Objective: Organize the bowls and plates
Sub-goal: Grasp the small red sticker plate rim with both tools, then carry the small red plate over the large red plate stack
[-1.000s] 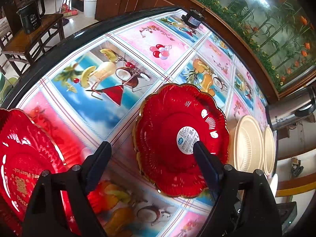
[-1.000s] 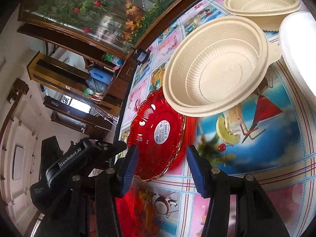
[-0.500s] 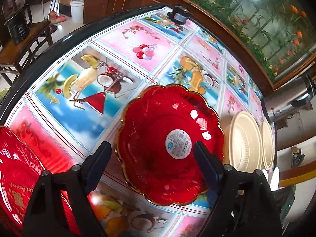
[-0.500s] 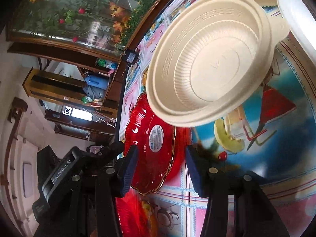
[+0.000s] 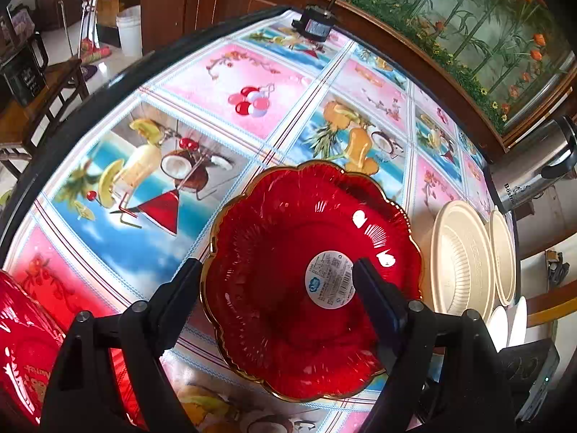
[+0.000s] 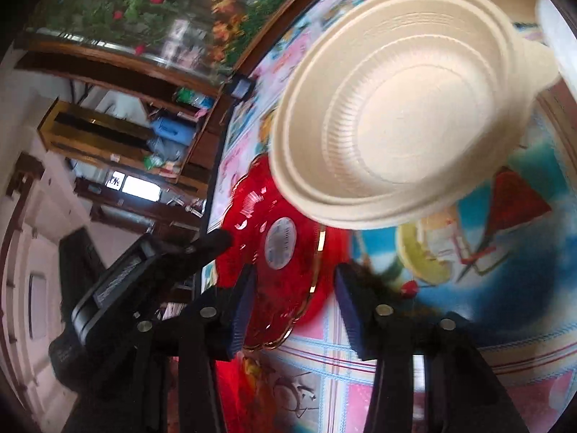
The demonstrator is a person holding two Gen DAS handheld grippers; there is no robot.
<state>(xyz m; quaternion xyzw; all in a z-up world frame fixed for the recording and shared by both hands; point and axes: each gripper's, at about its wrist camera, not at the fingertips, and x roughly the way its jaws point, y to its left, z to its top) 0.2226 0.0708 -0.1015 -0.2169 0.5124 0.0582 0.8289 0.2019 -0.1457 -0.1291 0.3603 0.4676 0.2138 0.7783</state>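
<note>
A red scalloped plate [image 5: 288,281] with a gold rim and a round white label lies on the picture tablecloth. My left gripper [image 5: 277,288] is open, its fingers straddling the plate's near left part just above it. The same plate shows in the right wrist view [image 6: 267,252], under the left gripper's body. A beige ribbed bowl [image 5: 461,259] stands right of the plate, a second beige bowl [image 5: 501,256] behind it. My right gripper [image 6: 292,299] is open and empty, close below the beige bowl [image 6: 396,108], by the red plate's edge.
Another red plate [image 5: 25,361] lies at the lower left. White dishes [image 5: 512,321] stand at the right edge. A steel kettle [image 5: 533,166] stands at the far right. A small black box [image 5: 313,25] sits at the table's far edge. A wooden cabinet with a planted tank lines the back.
My left gripper has moved right and closer, so the red plate now lies between its fingers. My right gripper has moved in towards the beige bowl, which looks larger and blurred.
</note>
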